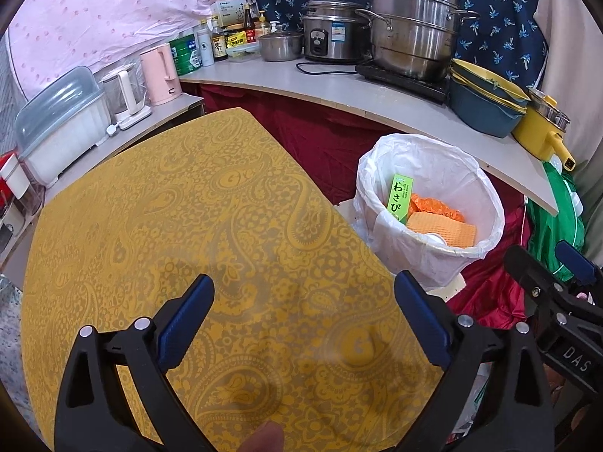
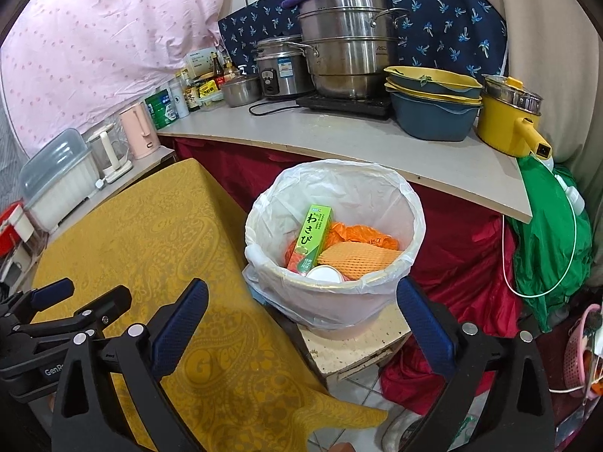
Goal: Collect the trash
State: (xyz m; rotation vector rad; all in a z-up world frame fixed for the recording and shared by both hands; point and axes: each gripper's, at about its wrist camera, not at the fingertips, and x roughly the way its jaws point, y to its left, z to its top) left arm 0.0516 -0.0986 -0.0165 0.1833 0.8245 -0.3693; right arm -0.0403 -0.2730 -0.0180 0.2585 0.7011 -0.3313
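Hovering over the yellow paisley-covered surface (image 1: 211, 226), the left hand-held gripper (image 1: 303, 320) has its blue-padded jaws spread wide with nothing between them, only patterned cloth showing in the gap. Taking the white-lined trash bin (image 2: 331, 290) as the landmark, that surface lies to its left, its edge close beside the bin's liner. The bin stands on a pale, speckled low stand (image 2: 354, 354), lower than the cloth-covered top. Inside the bin lie a green wasabi box (image 2: 311, 237) leaning against the left wall, a crumpled orange bag (image 2: 361, 235) behind it, an orange foam net sleeve (image 2: 361, 260) toward the right, and a white cup (image 2: 324, 273) at the near rim, just below the box. Behind the bin, a grey counter (image 2: 339, 139) carries a rice cooker (image 2: 280, 71), a stacked steel steamer pot (image 2: 348, 45), blue and yellow basins (image 2: 433, 101) and a yellow pot (image 2: 508, 120). The right hand-held gripper (image 2: 301, 320) sits near the front of the bin, its jaws spread fully wide and empty, the bin's near rim framed between the pads. Right of the bin hangs a green bag (image 2: 550, 233) under the counter's end.
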